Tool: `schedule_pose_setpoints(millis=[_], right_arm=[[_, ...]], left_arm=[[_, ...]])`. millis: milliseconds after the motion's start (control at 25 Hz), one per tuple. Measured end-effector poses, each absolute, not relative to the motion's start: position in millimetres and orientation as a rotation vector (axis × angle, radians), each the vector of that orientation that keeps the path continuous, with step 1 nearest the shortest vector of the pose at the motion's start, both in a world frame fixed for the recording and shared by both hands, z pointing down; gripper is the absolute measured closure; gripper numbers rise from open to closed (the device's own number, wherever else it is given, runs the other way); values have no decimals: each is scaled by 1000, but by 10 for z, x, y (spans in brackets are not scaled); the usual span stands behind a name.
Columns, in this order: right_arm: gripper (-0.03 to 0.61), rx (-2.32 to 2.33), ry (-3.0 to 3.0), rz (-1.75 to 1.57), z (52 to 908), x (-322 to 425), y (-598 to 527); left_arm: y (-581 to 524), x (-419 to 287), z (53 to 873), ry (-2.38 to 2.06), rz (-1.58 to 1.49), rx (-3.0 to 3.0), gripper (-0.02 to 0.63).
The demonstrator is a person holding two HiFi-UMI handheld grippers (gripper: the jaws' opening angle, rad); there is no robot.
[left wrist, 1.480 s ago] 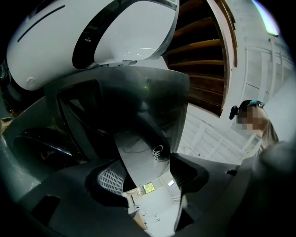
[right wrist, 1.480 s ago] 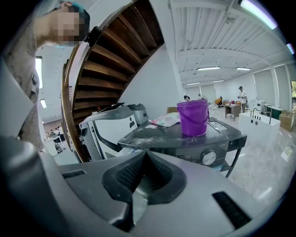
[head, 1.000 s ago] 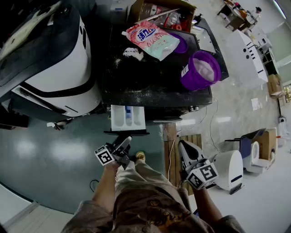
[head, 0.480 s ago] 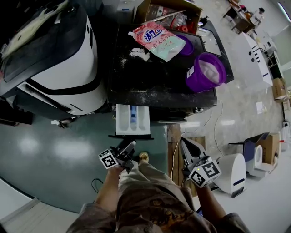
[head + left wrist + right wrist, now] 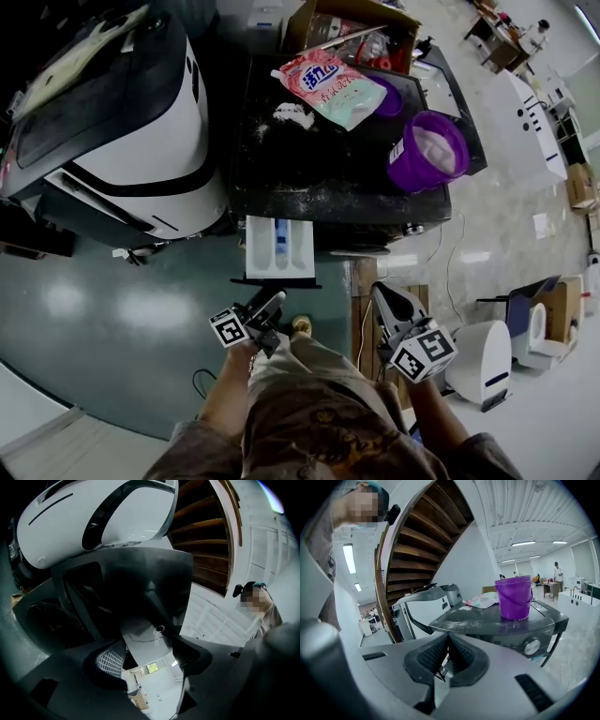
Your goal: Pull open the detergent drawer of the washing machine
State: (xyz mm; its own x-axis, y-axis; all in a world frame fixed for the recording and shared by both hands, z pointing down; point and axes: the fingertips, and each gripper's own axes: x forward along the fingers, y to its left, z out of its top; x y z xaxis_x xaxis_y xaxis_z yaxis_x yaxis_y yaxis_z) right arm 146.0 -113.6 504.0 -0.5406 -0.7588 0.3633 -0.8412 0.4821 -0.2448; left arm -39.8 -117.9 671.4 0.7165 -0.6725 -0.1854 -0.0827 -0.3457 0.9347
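The dark washing machine (image 5: 328, 178) has its white detergent drawer (image 5: 258, 248) pulled out toward me, with a blue insert in its middle. My left gripper (image 5: 267, 307) hovers just in front of the drawer's dark front panel (image 5: 277, 281), apart from it. In the left gripper view the left gripper (image 5: 150, 660) is open, its jaws having just spread slightly further, and its pads are bare, with the drawer front (image 5: 140, 637) beyond. My right gripper (image 5: 382, 298) hangs to the right below the machine. The right gripper view shows the right gripper (image 5: 447, 656) shut, its pads together.
A purple bucket (image 5: 427, 150) and a pink detergent bag (image 5: 328, 80) sit on the machine's top beside spilled powder (image 5: 295, 114). A large white and black machine (image 5: 122, 141) stands to the left. A cardboard box (image 5: 347, 23) is behind. A white device (image 5: 483, 356) stands on the floor right.
The view has shifted slightly. The drawer stays pulled out and both grippers keep their places before the machine.
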Motion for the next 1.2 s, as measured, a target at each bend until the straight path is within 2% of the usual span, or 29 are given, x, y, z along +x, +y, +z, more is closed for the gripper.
schedule_pose_setpoints(millis=[360, 720, 1040, 1200], right_arm=[[575, 1334, -2594, 567, 4973, 1275, -1288], [574, 1312, -2667, 527, 4783, 1186, -1344], [575, 1315, -2691, 431, 4524, 1187, -1369], [575, 1325, -2684, 354, 4400, 1254, -1330]], left_arm=[[-817, -690, 6567, -656, -558, 1827, 305], [-1129, -1167, 5404, -784, -500, 2007, 319], [-1363, -892, 4645, -851, -274, 2248, 325], [-1387, -666, 4408, -878, -121, 2449, 367]])
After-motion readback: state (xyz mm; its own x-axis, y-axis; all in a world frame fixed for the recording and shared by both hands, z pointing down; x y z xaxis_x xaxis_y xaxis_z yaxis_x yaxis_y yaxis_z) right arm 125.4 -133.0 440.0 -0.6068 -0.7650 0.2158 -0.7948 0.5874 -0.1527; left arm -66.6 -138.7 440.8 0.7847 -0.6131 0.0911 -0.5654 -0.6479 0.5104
